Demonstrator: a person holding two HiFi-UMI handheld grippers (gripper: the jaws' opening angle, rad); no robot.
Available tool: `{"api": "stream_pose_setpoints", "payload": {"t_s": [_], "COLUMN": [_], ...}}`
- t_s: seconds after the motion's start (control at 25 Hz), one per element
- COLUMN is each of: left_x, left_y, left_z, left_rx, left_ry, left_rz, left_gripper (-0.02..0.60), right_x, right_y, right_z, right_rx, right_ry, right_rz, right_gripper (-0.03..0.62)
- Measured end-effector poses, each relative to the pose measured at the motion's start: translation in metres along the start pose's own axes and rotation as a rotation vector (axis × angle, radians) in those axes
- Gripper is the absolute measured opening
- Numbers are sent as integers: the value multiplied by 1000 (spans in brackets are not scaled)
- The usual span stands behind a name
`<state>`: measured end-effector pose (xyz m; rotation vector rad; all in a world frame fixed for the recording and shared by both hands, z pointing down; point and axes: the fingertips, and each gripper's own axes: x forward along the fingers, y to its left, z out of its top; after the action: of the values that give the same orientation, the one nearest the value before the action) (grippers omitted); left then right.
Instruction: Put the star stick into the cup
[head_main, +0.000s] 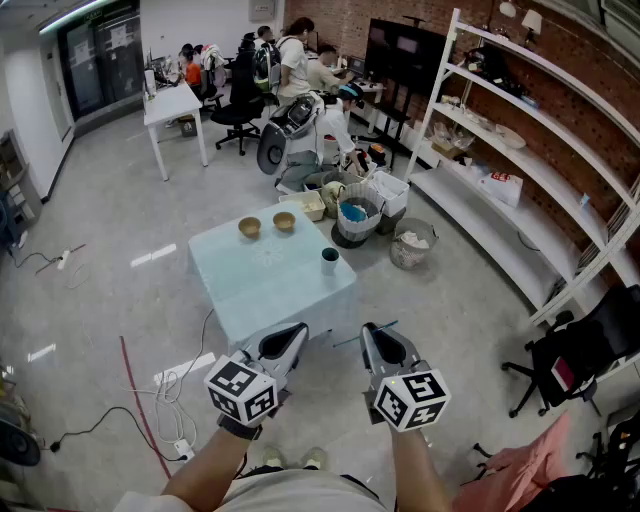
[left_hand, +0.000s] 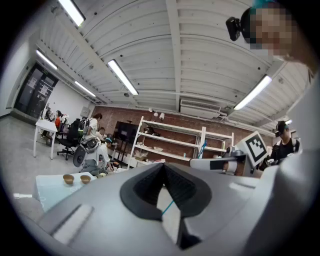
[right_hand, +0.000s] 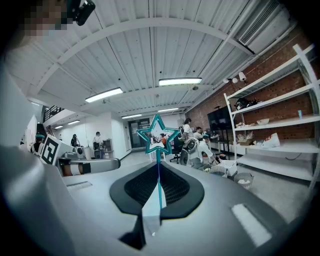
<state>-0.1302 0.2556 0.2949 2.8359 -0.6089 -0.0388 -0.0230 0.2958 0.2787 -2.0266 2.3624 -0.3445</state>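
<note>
One cup (head_main: 330, 261), two bowls (head_main: 249, 227) on the table (head_main: 270, 290); right claw (right_hand: 158, 175) clamps star stick (right_hand: 158, 136).

White shelving (head_main: 478, 222) (brick-backed), pale table (head_main: 270, 290)

Pale square table (head_main: 262, 300): two small wooden bowls (head_main: 249, 227) side by side at its far left corner; dark cylindrical cup (head_main: 330, 261) near its right edge; white shelving rack (head_main: 439, 85) to the table's right.

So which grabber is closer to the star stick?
Right. The right gripper is shut on the star stick; the left gripper is off to its left, jaws together.
</note>
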Motion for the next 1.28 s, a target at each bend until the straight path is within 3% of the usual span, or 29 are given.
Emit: {"api": "stream_pose_setpoints", "payload": {"t_s": [0.64, 1.28], "left_x": [0, 33], "left_y": [-6, -17], "left_z": [-10, -19], "left_rx": [-1, 29], "left_ry": [18, 23], "left_rz": [8, 69], "left_gripper": [6, 6], "right_x": [-6, -26], "right_y": [-3, -62], "right_z": [-7, -4], "right_rx": [26, 29], "right_ry": [-6, -49], "right_rz": [17, 5], "right_gripper": [30, 31]}}
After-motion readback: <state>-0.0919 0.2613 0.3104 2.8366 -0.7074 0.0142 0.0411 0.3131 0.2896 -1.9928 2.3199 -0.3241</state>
